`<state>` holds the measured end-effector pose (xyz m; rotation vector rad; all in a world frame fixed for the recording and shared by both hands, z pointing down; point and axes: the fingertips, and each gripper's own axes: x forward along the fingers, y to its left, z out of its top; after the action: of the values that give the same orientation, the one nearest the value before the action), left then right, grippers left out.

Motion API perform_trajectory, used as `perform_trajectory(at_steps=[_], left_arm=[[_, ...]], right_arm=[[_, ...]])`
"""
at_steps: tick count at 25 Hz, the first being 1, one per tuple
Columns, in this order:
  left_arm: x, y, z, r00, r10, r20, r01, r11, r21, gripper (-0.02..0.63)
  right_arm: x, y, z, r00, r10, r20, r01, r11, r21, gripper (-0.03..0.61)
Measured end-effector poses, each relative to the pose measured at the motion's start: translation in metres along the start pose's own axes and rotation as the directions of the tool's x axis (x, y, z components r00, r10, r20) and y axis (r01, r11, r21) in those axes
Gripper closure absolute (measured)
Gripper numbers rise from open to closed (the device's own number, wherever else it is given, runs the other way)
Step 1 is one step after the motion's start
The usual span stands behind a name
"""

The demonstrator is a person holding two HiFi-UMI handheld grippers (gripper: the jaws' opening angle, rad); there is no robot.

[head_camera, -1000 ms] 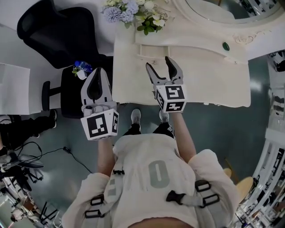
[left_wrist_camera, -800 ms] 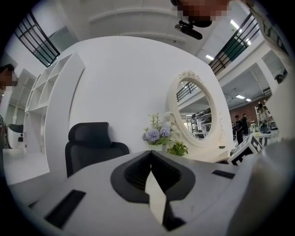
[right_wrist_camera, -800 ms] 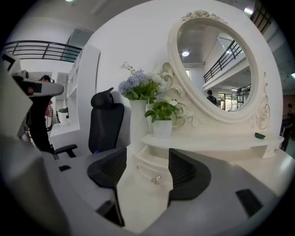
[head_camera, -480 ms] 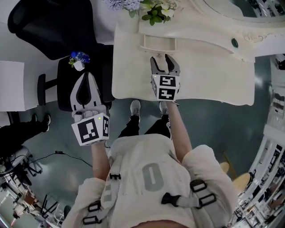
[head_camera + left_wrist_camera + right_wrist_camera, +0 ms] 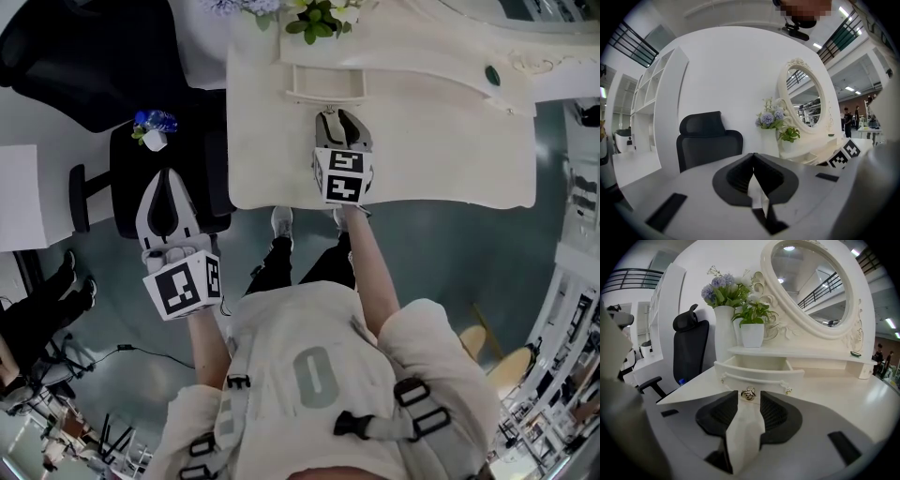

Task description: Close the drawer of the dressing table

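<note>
At the front of the dressing table (image 5: 441, 141), your right gripper (image 5: 338, 117) points straight at the small drawer (image 5: 325, 82), which stands pulled out from under the low shelf, so the task is not yet done. Your right gripper view shows why you hold it there: the drawer's metal knob (image 5: 748, 393) sits exactly on the line between the two tips, at the middle of the cream front. The jaws are closing, with only a narrow gap left, and the knob lies in that gap or just beyond it (I cannot say which). The pads do not seem to press on it yet. I judge that such a centred place is chosen so that a push goes along the drawer's own travel and does not turn it sideways against the shelf. The vase of flowers (image 5: 723, 329) and the oval mirror (image 5: 811, 282) stand behind, well apart from your path. Your left gripper (image 5: 169, 178) hangs off the table's left side, above the black chair (image 5: 94, 66), with its jaws together and nothing between them. It has probably no work here and is held aside so that it does not block the drawer.
</note>
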<state>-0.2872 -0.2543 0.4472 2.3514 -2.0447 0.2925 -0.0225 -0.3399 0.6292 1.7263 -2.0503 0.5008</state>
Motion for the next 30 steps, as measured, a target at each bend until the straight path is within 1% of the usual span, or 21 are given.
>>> perform_trajectory(at_steps=[6,10,17,22,30], left_arm=[[0.003,0.003,-0.004,1.000,0.006,-0.007,-0.007,1.000,-0.009,0.594],[0.003,0.003,-0.008,1.000,0.007,-0.017,-0.007,1.000,-0.006,0.594],[0.006,0.005,-0.010,1.000,0.009,-0.022,-0.010,1.000,-0.010,0.594],[0.010,0.002,-0.012,1.000,-0.003,-0.024,0.003,1.000,-0.014,0.594],[0.016,0.000,-0.018,0.999,-0.008,-0.033,0.007,1.000,-0.027,0.594]], right_arm=[[0.006,-0.002,-0.004,1.000,-0.003,-0.019,0.004,1.000,0.003,0.440],[0.008,0.000,-0.006,1.000,-0.006,-0.020,0.006,1.000,0.000,0.467],[0.008,0.000,-0.005,1.000,-0.010,-0.011,0.010,1.000,-0.002,0.471],[0.008,0.000,-0.005,1.000,-0.006,-0.010,0.006,1.000,-0.007,0.472],[0.008,-0.003,-0.003,1.000,-0.007,-0.020,0.007,1.000,-0.020,0.472]])
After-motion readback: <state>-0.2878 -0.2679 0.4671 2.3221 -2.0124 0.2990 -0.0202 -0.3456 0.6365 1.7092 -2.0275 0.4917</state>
